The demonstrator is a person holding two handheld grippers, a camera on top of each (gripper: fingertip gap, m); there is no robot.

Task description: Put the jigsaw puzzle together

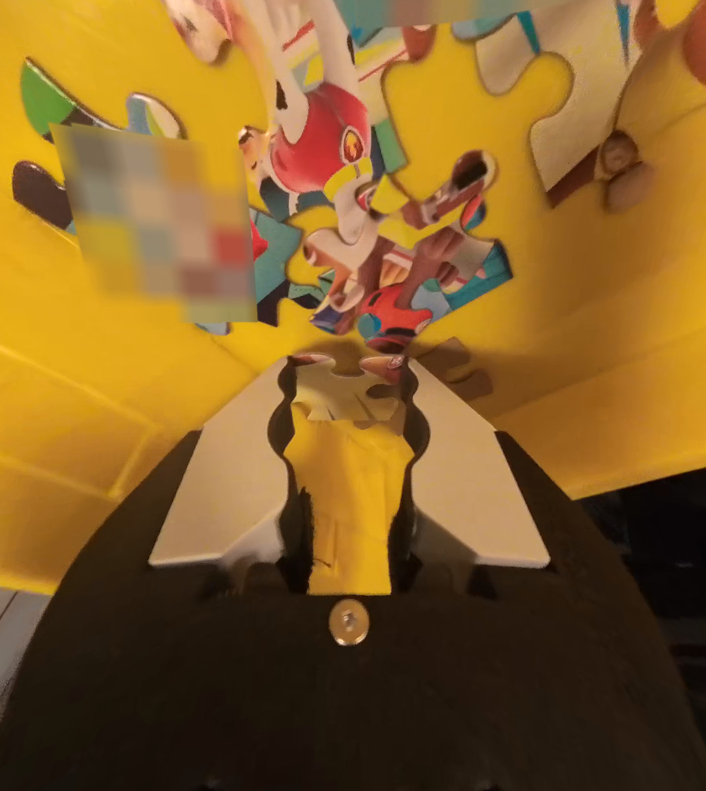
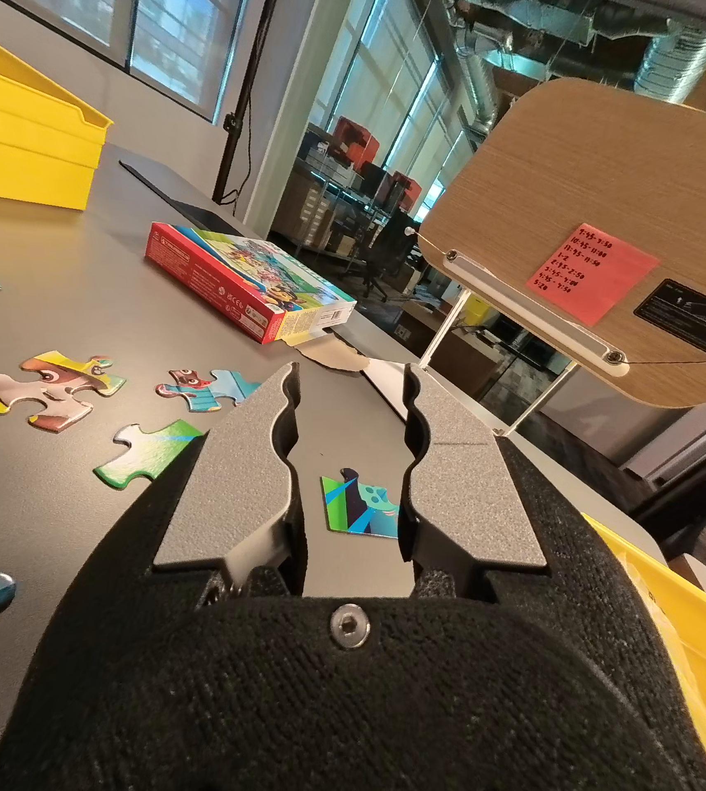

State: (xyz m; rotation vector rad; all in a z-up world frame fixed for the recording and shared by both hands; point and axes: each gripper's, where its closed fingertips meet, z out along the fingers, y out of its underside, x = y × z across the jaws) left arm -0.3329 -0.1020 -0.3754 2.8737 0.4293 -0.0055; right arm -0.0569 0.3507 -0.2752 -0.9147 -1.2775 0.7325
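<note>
While the left hand-held gripper (image 1: pixel 347 372) clamps a puzzle piece (image 1: pixel 342 387), the right (image 2: pixel 352 381) gapes above the grey table (image 2: pixel 85 308)

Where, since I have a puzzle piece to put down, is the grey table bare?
The grey table is bare between the yellow bin and the puzzle box, and again between the box's torn flap and the green-and-blue piece under the right gripper. Left of the fingers it is crowded with loose pieces.

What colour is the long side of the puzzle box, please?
Red, on the puzzle box; the right wrist view shows it best.
</note>
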